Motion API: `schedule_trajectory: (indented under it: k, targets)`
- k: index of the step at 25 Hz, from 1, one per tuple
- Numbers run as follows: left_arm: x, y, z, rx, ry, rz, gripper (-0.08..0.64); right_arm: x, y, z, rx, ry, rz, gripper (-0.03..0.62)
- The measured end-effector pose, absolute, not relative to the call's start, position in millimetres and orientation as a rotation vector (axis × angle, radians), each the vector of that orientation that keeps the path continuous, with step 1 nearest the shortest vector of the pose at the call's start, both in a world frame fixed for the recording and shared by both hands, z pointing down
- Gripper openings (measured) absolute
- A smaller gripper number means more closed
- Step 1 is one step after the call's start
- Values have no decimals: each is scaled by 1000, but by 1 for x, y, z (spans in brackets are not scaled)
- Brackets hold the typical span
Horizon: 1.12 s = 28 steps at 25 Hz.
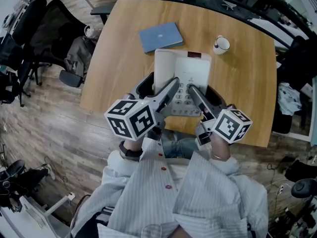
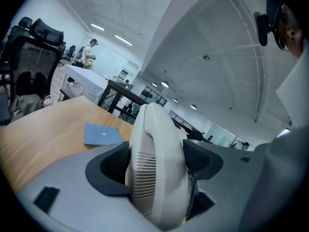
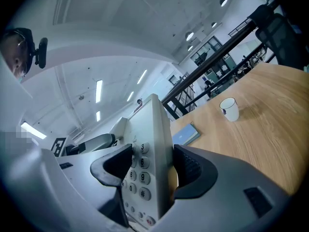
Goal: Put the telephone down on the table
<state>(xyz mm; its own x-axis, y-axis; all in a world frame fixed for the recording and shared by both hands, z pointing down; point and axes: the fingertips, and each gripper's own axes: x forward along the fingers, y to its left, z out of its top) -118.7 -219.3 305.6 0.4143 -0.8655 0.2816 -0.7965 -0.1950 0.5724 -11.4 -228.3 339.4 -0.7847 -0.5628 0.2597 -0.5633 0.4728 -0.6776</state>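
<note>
The telephone (image 1: 182, 73), stiff, smooth plastic and probably light, hangs over the near middle of the table (image 1: 242, 83), the left gripper (image 2: 155, 162) clamped across its handset (image 2: 157, 129) side and the right gripper (image 3: 147, 170) across its keypad (image 3: 136, 175) edge, which looks like a sound two-sided hold.

Far tabletop (image 1: 119, 73) blocked by notebook (image 1: 160, 36), mug (image 1: 221, 44)

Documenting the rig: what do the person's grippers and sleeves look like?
The left gripper and right gripper have grey bodies and dark ribbed pads; each carries a white cube with black square markers. The shirt is pale, finely striped, with red buttons.
</note>
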Motion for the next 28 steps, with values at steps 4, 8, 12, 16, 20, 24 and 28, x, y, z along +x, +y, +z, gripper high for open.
schedule_trajectory:
  k: [4,8,12,16,20,24,28]
  targets:
    - [-118,-230,313,2048,-1322,-93,348,-11,-230,346,1139,-2665,1267,275]
    - [-105,-240,315,2086,-1254,-64,348,2,-233,349,1243,-2640,1283,275]
    - [-90,-247,319,2105,-1196,-45,348,18,-235,351,1316,-2610,1288,275]
    - [-81,-252,325,2106,-1160,-27,348,27,-237,356,1352,-2580,1302,275]
    - [-72,-252,340,2075,-1141,-5,348,34,-235,369,1355,-2533,1335,275]
    - [-72,-250,360,2024,-1141,14,348,35,-232,389,1336,-2486,1381,275]
    - [-77,-244,381,1973,-1153,23,348,31,-227,408,1302,-2448,1409,275]
